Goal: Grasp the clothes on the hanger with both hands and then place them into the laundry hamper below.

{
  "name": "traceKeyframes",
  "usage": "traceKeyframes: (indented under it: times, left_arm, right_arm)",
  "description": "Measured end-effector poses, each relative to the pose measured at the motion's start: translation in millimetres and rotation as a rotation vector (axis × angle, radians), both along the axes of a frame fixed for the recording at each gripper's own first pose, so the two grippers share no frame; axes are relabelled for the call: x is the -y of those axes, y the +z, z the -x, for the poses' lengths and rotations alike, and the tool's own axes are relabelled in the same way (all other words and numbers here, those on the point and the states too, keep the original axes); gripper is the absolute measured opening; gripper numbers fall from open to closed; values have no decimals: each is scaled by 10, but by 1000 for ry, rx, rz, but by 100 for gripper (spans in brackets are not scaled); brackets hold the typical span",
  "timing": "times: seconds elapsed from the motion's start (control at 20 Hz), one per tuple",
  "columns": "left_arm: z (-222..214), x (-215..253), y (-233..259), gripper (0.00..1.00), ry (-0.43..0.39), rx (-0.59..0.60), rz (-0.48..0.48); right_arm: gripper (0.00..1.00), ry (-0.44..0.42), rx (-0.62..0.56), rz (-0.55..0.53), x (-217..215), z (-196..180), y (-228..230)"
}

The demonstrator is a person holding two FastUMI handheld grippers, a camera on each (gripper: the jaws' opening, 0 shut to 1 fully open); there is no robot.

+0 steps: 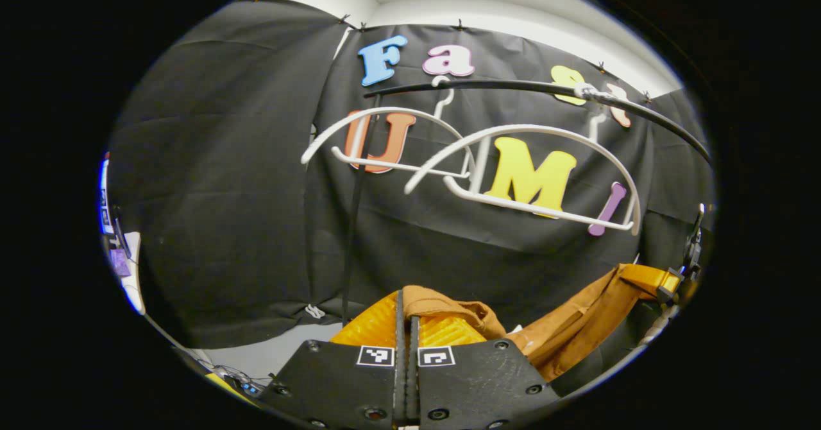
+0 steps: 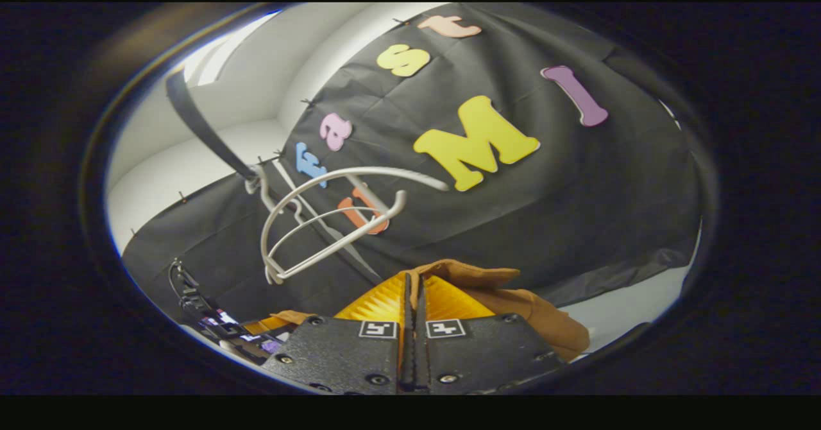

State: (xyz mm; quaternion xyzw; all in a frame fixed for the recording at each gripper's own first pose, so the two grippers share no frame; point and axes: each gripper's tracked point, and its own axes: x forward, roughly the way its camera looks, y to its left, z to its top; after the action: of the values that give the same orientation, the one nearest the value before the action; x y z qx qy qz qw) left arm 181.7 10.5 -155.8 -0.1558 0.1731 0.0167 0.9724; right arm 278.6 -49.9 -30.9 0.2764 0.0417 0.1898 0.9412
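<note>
my left tool (image 1: 406, 327) pinching the brown garment (image 1: 571, 321), my right tool (image 2: 414, 311) clamped on its other end, two white hangers (image 1: 513, 173) bare on the black rail (image 1: 513, 86) above

Right gripper (image 2: 414, 298) fingers closed on brown fabric garment (image 2: 513, 305); bare white plastic hangers (image 2: 321, 224) on black rail (image 2: 205, 128).
</note>
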Motion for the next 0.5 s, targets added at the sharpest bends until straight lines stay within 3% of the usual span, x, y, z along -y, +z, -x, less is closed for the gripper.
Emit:
traceKeyframes:
  times: [0.1,0.15,0.5]
  left_arm:
    - [18,178,94,0,-45,13,-16]
    - [18,271,120,5,-70,16,-24]
    - [238,788,67,5,-192,1,-55]
  right_arm:
    - [3,37,19,49,-205,100,40]
    - [3,57,26,69,-316,159,52]
    - [4,167,49,204,-927,511,-44]
